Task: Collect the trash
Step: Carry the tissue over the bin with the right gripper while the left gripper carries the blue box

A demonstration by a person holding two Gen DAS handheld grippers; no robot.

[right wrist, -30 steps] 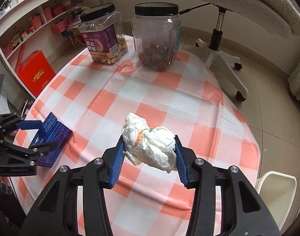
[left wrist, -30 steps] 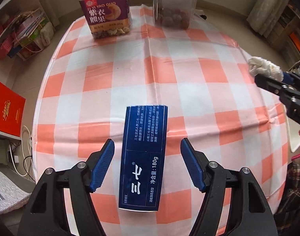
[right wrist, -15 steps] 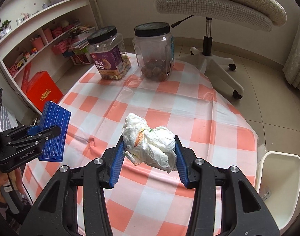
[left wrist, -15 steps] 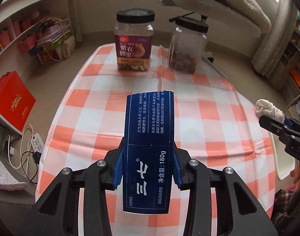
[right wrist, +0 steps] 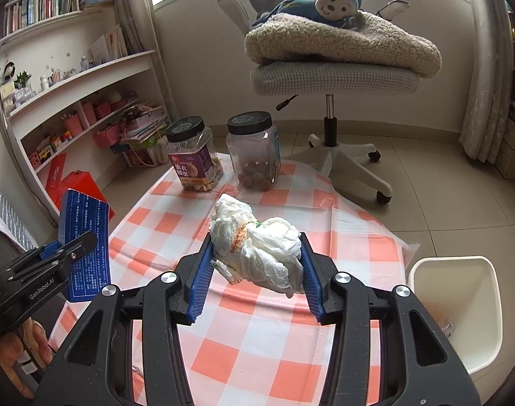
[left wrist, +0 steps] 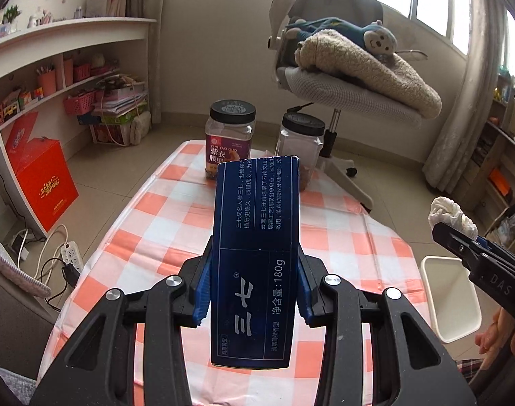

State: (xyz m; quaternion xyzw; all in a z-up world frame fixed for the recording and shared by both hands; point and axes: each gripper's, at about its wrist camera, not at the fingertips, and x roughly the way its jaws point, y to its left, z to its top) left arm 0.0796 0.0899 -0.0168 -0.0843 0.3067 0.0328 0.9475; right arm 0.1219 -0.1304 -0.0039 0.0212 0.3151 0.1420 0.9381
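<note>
My left gripper (left wrist: 254, 291) is shut on a dark blue toothpaste box (left wrist: 257, 253) and holds it raised above the checked table (left wrist: 162, 209). The box also shows in the right wrist view (right wrist: 85, 237). My right gripper (right wrist: 255, 270) is shut on a crumpled white tissue wad (right wrist: 257, 247), held above the table's right part. The wad also shows in the left wrist view (left wrist: 451, 216). A white trash bin (right wrist: 457, 308) stands on the floor at the table's right edge, also in the left wrist view (left wrist: 450, 301).
Two black-lidded jars stand at the table's far end: a labelled nut jar (right wrist: 193, 155) and a clear jar (right wrist: 255, 152). An office chair (right wrist: 331, 71) with a blanket and plush toy stands behind. Shelves and a red box (left wrist: 42, 182) are at the left.
My left gripper closed on the blue box and lifted it off the table. Both grippers have risen and tilted up, so the room and the bin came into view.
</note>
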